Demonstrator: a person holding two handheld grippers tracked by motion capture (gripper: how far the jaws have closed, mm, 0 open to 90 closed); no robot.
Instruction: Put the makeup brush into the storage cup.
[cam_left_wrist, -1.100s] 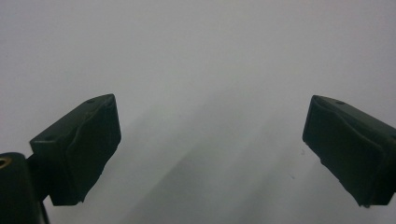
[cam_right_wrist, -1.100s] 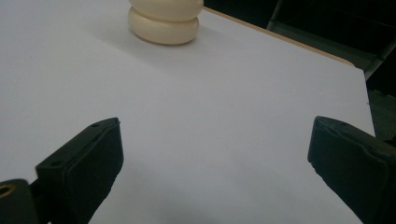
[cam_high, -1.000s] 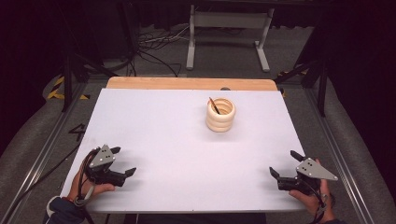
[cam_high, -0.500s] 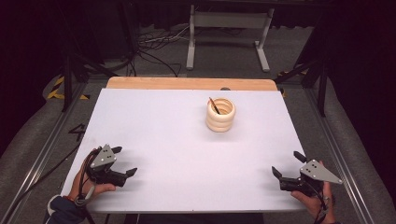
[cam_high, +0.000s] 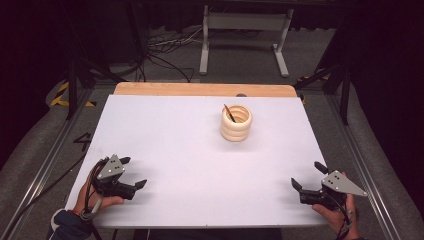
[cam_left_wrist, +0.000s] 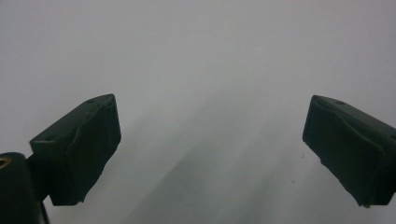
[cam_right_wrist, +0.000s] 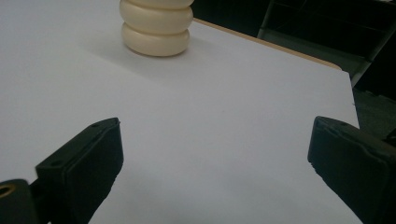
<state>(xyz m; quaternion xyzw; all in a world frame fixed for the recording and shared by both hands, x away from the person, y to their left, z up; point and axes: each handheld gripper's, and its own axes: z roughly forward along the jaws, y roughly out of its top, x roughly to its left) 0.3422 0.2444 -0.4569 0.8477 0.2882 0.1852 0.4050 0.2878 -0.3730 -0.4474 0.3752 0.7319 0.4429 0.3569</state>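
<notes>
A cream ribbed holder (cam_high: 236, 123) made of stacked rings stands upright on the white table (cam_high: 190, 150), right of centre toward the back. A thin dark stick (cam_high: 229, 113) leans inside it. The holder's lower rings (cam_right_wrist: 156, 29) appear at the top of the right gripper view. My left gripper (cam_high: 133, 172) rests near the front left corner, open, with nothing between its jaws. My right gripper (cam_high: 307, 176) rests near the front right corner, also open and empty. In the left gripper view the fingers (cam_left_wrist: 81, 149) frame bare white tabletop.
A wooden strip (cam_high: 200, 89) runs along the table's far edge. Beyond it are a metal stand (cam_high: 245, 30) and cables on the grey floor. Metal rails flank both sides of the table.
My right gripper has drifted slightly toward the front right edge. The left gripper and the holder have stayed put.
</notes>
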